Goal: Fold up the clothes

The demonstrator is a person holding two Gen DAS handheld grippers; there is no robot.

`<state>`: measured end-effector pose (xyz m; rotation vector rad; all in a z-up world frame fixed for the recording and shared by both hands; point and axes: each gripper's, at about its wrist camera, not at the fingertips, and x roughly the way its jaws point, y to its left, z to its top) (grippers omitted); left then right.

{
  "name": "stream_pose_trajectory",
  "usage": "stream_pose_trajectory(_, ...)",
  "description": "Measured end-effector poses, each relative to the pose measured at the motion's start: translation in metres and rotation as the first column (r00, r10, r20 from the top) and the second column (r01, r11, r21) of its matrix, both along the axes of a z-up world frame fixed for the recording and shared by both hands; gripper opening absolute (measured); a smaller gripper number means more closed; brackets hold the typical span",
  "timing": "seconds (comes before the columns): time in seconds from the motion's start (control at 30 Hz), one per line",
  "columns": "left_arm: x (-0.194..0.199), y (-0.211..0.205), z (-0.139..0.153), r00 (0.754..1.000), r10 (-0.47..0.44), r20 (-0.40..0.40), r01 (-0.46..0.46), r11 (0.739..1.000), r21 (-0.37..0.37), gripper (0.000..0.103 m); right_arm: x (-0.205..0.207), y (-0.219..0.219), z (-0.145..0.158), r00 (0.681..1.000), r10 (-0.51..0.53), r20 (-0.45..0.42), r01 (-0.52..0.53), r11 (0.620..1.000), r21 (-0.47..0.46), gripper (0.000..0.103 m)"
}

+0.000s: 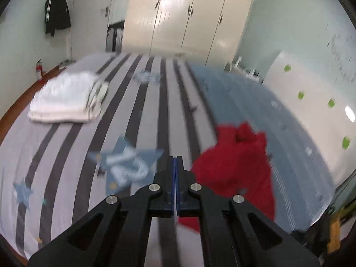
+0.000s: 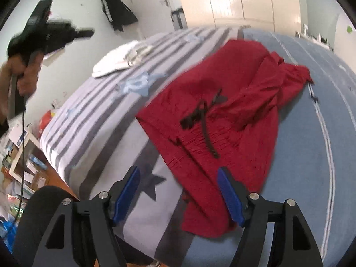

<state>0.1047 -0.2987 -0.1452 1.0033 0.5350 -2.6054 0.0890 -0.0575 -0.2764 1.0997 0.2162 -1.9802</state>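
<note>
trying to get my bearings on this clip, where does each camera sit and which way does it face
Left wrist: on the left hand-held gripper, jaws shut, facing along the striped bed toward the wardrobe; only its own black arms show.
Right wrist: on the right hand-held gripper, jaws open, above the bed's near edge, facing the red garment; the person's left hand shows holding the other gripper.
Shared: red garment, white folded stack, hanging black jacket.
</note>
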Motion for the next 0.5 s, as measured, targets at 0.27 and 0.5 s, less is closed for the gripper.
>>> stream_pose_trajectory(0.27, -0.049, 0.026, -0.127, 0.987, -0.103, 0.121, 0.073, 0.97, 0.233, 0.051, -0.016, 0.027, -0.017, 0.994, -0.102, 0.031, 0.1, 0.993, 0.057, 0.068)
stream_pose_trajectory(0.5, -0.07, 0.064, -0.164, 0.956, -0.19, 0.225, 0.15, 0.972, 0.183, 0.048, -0.02, 0.059, -0.019, 0.983, -0.182, 0.032, 0.18, 0.982, 0.066, 0.068)
